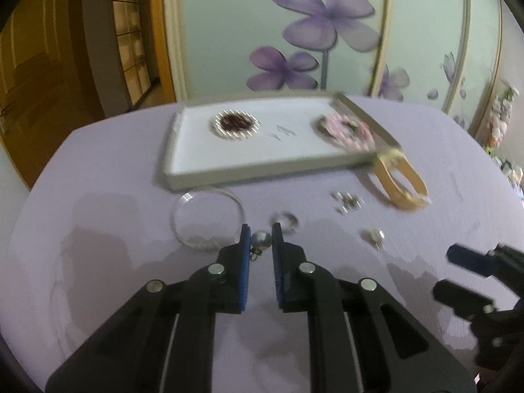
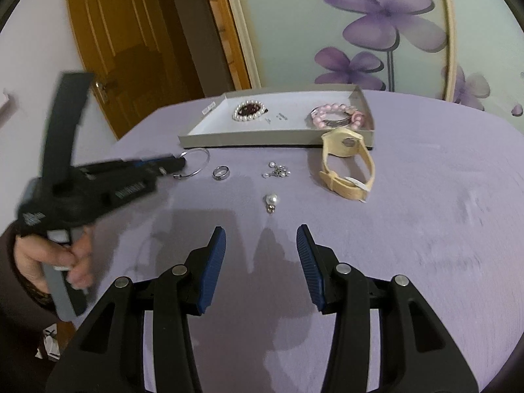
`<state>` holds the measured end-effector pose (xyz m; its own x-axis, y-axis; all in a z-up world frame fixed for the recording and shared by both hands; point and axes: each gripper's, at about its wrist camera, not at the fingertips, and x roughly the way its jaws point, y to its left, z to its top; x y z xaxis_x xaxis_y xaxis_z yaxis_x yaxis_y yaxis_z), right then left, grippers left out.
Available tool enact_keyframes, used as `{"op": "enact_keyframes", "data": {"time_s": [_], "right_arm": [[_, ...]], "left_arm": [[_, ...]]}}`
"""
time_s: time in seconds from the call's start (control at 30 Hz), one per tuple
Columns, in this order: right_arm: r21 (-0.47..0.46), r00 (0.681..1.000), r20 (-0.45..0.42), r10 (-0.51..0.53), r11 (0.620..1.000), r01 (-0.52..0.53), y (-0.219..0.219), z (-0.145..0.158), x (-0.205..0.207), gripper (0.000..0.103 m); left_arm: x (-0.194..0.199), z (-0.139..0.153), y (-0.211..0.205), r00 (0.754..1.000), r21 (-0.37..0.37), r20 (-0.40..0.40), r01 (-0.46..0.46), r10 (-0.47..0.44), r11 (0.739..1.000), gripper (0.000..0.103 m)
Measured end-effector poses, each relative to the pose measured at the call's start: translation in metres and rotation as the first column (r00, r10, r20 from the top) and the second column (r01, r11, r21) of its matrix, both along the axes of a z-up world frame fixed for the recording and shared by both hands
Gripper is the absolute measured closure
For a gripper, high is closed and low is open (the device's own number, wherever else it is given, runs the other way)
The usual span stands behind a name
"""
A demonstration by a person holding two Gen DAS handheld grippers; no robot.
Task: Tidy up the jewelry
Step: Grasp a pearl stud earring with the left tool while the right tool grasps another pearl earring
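A grey tray [image 1: 183, 177] [image 2: 229, 139] at the back of the lilac table holds a pearl brooch [image 1: 234, 123] [image 2: 249, 110] and a pink bead bracelet [image 1: 347, 131] [image 2: 337, 116]. My left gripper [image 1: 261, 240] is shut on a pearl earring [image 1: 261, 239], held near a thin bangle [image 1: 207, 217] [image 2: 198, 160]. Loose on the cloth lie a silver ring [image 1: 285, 221] [image 2: 221, 173], a small chain cluster [image 1: 347, 199] [image 2: 277, 170], another pearl earring [image 1: 373, 235] [image 2: 271, 200] and a beige watch [image 1: 401, 180] [image 2: 347, 167]. My right gripper [image 2: 261, 240] is open and empty, just short of that earring.
The left gripper and the hand holding it [image 2: 65, 196] fill the left side of the right wrist view. The right gripper [image 1: 471, 281] shows at the right edge of the left wrist view. A flowered wall panel [image 2: 376, 26] and a wooden door [image 2: 124, 49] stand behind the table.
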<state>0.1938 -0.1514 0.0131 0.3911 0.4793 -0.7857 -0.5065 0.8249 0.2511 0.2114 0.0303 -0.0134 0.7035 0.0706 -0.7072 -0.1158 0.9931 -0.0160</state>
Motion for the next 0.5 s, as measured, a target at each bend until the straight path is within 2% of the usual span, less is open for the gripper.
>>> {"op": "enact_keyframes", "data": {"time_s": [0.07, 0.27, 0.43, 0.5], "right_arm": [[-0.026, 1.0, -0.019, 0.003, 1.0, -0.004, 0.009, -0.005, 0.009, 0.061], [-0.101, 0.998, -0.059, 0.009, 0.995, -0.015, 0.033, -0.023, 0.033, 0.063], [-0.156, 0.997, -0.081, 0.014, 0.987, -0.026, 0.045, -0.033, 0.043, 0.076], [-0.173, 0.998, -0.066, 0.016, 0.984, -0.028, 0.047, -0.034, 0.044, 0.076]], "left_arm": [[0.005, 0.006, 0.011, 1.0, -0.009, 0.018, -0.017, 0.017, 1.0, 0.09], [0.022, 0.02, 0.038, 0.997, -0.021, 0.058, -0.051, 0.052, 0.998, 0.09], [0.033, 0.026, 0.052, 0.995, -0.026, 0.078, -0.057, 0.059, 0.998, 0.09], [0.036, 0.026, 0.054, 0.995, -0.03, 0.082, -0.057, 0.059, 0.998, 0.09]]}}
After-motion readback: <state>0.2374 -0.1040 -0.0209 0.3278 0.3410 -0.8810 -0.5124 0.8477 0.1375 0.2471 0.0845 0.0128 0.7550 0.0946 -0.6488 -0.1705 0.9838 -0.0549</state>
